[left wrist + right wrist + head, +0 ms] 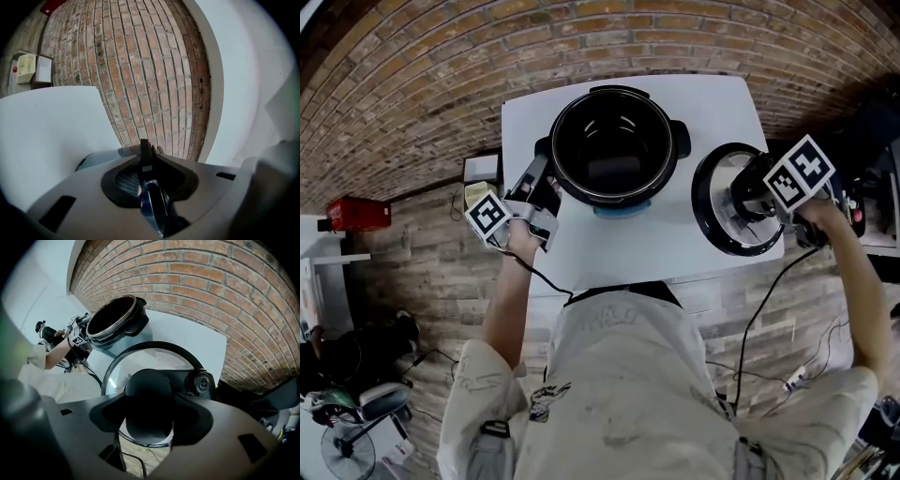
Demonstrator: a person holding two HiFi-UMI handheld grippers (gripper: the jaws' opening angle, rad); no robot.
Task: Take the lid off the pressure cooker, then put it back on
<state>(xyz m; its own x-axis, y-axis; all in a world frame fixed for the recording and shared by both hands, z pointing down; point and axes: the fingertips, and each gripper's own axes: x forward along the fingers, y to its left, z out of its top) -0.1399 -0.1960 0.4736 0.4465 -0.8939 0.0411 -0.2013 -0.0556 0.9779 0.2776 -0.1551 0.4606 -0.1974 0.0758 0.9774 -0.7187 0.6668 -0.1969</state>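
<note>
Pot: pressure cooker [614, 199] open, mid white table [581, 244].
Lid [712, 225]: right of pot, at the table's right edge.
Right gripper [149, 411]: clamped on lid knob [147, 392].
Left gripper [147, 180]: narrow, pinching pot's left handle [542, 152].
Right gripper view only: lid's valve [202, 383].
Markings: square markers [799, 175] on gripper cubes.

We appear to be in a makeshift workroom, not a kitchen. Bare brick wall [412, 56] fills the frame's top, a lone white worktop [722, 103] stands centre, cables [748, 328] trail across the floor, and a fan [347, 452] sits lower left.
</note>
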